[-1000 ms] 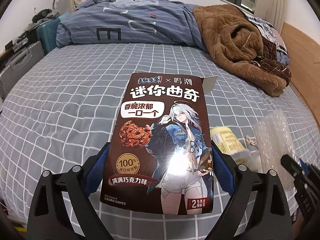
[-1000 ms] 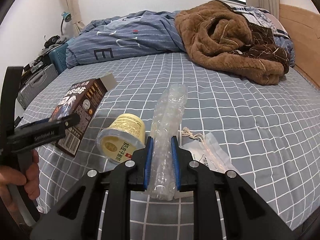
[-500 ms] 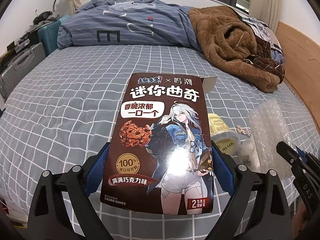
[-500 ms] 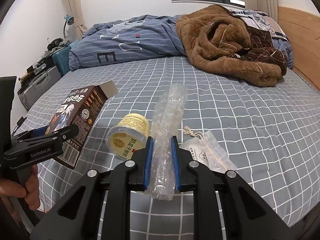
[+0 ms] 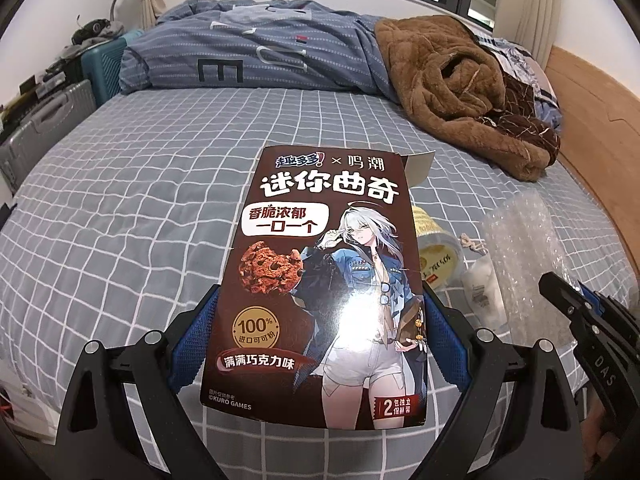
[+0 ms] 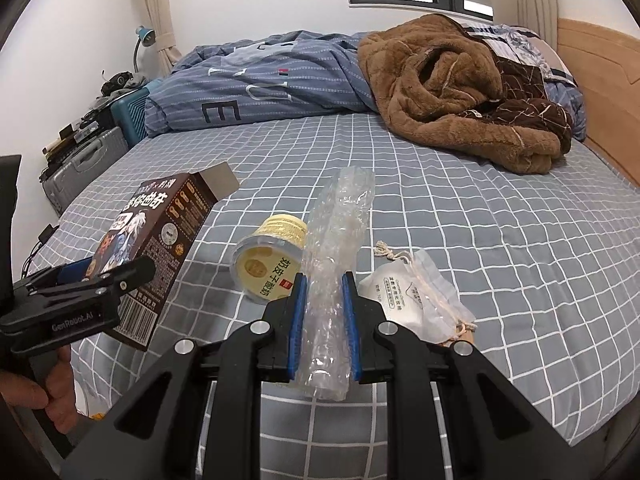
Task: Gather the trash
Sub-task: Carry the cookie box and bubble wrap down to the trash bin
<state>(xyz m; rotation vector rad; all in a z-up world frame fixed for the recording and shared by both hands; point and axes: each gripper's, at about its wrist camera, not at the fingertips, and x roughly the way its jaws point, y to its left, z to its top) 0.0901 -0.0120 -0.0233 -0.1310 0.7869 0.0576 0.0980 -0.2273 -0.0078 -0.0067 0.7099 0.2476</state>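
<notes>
Checked grey bedding covers the bed (image 6: 460,208), its middle bare, with a brown blanket (image 6: 460,92) heaped toward the far edge. Left gripper (image 5: 320,344) clamps a stiff, light cookie box (image 5: 324,280) by its sides; right gripper (image 6: 323,320) pinches a bubble-wrap roll (image 6: 336,264) (soft, springy, probably slippery). Near the front edge lie a yellow cup (image 6: 268,264) and a drawstring pouch (image 6: 416,300).

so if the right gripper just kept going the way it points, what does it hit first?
Probably the checked bed sheet. The right gripper, shut on the bubble wrap, aims down between the yellow cup and the white drawstring pouch. The wrap's far end would likely touch first; depth is unclear.
</notes>
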